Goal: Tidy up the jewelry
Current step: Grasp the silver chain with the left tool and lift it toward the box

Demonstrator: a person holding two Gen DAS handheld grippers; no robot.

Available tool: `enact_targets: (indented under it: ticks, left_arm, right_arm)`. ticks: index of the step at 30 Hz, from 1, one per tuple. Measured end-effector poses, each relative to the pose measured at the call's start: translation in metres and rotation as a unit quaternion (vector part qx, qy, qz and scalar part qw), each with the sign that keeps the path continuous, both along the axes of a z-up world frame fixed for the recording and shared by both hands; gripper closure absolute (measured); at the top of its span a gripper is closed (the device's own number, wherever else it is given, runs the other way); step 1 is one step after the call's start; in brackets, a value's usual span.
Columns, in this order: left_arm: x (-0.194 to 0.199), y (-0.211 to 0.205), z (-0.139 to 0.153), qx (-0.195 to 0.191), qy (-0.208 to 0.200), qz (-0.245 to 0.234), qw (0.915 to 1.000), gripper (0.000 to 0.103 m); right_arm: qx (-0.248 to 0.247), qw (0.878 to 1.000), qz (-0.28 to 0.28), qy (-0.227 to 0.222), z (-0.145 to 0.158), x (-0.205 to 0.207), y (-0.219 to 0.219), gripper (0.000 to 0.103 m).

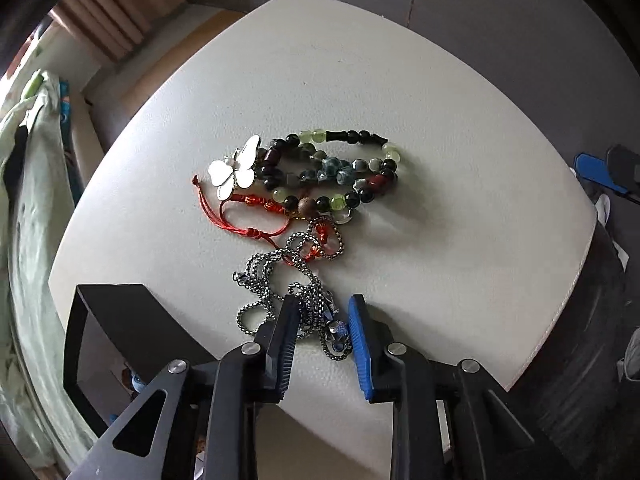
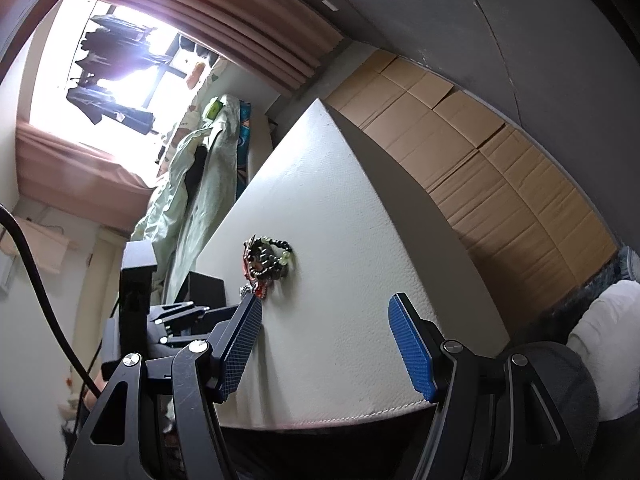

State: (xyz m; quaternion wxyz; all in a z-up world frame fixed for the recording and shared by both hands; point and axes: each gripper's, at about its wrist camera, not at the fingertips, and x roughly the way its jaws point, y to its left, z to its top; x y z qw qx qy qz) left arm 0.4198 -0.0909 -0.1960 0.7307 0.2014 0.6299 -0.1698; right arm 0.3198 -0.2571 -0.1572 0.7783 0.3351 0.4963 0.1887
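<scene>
In the left wrist view, the left gripper (image 1: 325, 322) pointed down at the white surface (image 1: 400, 92), and its jaws stood narrow, with part of the silver chain necklace (image 1: 280, 276) between them. The blue pad on the right side did not clearly touch the chain, so I cannot tell if the chain was really pinched. The rest of the chain lay in loose loops just ahead of the fingertips. Further ahead of the gripper lay the pile of jewelry: a red cord bracelet (image 1: 240, 208), a silver butterfly ornament (image 1: 237, 170) and several beaded bracelets (image 1: 340, 172) with green, black and dark red beads, all touching each other. A black box (image 1: 120, 320) stood just beside the left finger, at the edge of the surface. In the right wrist view, the right gripper (image 2: 324, 346) hung over the near part of the same surface (image 2: 340, 220) with its jaws wide apart and nothing between them. The jewelry pile (image 2: 266, 264) lay ahead of its left finger, well apart from the right one. Flattened cardboard (image 2: 480, 160) lay beyond the surface on the right side.
</scene>
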Motion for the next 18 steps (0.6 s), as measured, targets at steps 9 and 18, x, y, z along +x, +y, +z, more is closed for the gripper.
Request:
enact_targets:
  ticks: [9,18]
  left_arm:
    - [0.005,0.014,0.011,-0.035,-0.043,0.056,0.9969,0.099]
    - [-0.001,0.041,0.058,-0.090,-0.082,0.079,0.9894,0.099]
  right_arm:
    - [0.007,1.000,0.010,0.005,-0.004,0.003,0.009,0.037]
    - [0.004,0.999,0.034,-0.002,0.002,0.015,0.027,0.037]
